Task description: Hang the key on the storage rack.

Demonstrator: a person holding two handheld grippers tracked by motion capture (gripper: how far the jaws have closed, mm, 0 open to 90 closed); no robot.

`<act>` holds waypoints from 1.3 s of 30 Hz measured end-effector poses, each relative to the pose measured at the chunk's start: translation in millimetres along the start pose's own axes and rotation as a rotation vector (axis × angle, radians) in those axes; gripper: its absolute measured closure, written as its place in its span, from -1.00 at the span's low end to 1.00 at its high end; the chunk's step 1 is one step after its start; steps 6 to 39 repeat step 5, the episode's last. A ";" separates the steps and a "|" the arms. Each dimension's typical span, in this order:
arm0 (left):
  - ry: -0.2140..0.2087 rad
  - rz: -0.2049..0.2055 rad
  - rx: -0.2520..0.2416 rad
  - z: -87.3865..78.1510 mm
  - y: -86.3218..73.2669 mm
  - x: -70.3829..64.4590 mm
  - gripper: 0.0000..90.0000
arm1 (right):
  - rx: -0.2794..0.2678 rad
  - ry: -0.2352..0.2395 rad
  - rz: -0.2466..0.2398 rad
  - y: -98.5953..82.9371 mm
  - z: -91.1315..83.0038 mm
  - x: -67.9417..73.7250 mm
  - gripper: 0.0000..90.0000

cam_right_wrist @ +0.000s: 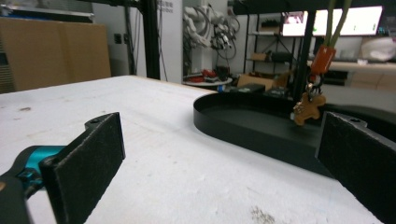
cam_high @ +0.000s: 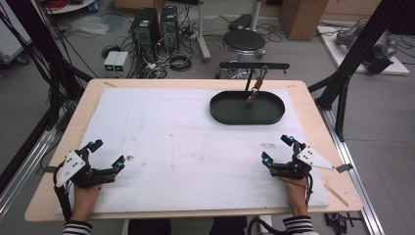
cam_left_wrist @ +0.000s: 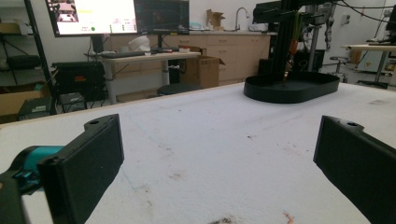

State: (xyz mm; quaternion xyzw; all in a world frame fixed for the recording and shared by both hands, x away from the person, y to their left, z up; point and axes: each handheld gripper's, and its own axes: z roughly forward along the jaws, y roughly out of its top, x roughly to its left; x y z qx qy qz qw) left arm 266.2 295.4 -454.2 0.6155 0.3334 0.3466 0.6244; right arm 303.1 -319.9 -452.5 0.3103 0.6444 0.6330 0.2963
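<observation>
Both grippers rest at the near edge of the white mat (cam_high: 195, 142), well short of the black oval tray (cam_high: 247, 108), which serves here as the reference landmark. The left gripper (cam_high: 105, 155) sits at the near left corner of the mat, far from the tray and diagonally across from it; its jaws are spread wide with nothing between them, as the left gripper view confirms. The right gripper (cam_high: 277, 149) sits at the near right, closer to the tray and almost directly in front of its right end; its jaws are likewise spread and empty. The work object is the small brown charm (cam_right_wrist: 308, 108), shaped like a gingerbread figure, which hangs by a metal ring from an orange tag (cam_right_wrist: 322, 59) on a cord. The cord drops from a black stand (cam_high: 253, 65) behind the tray, so the charm dangles just above the tray floor, near the middle of the tray. The charm is judged light, rigid and small; because it hangs freely it will likely swing or twist on contact. Recommended hold: close on the flat faces of the charm body, or on the orange tag above it, which offers a broader, steadier surface. The right gripper is the better placed, with the charm ahead of it, beyond the tray's near wall.
</observation>
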 end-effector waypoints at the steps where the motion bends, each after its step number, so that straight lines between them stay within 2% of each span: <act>1: 0.001 0.000 0.003 0.0 0.0 0.1 -0.95 | -0.003 0.000 -0.001 -0.2 -0.2 0.0 -0.99; 39: 0.000 -0.001 -0.006 -0.8 -0.2 0.3 -0.95 | 0.004 -0.009 -0.004 -0.3 -0.1 1.0 -0.99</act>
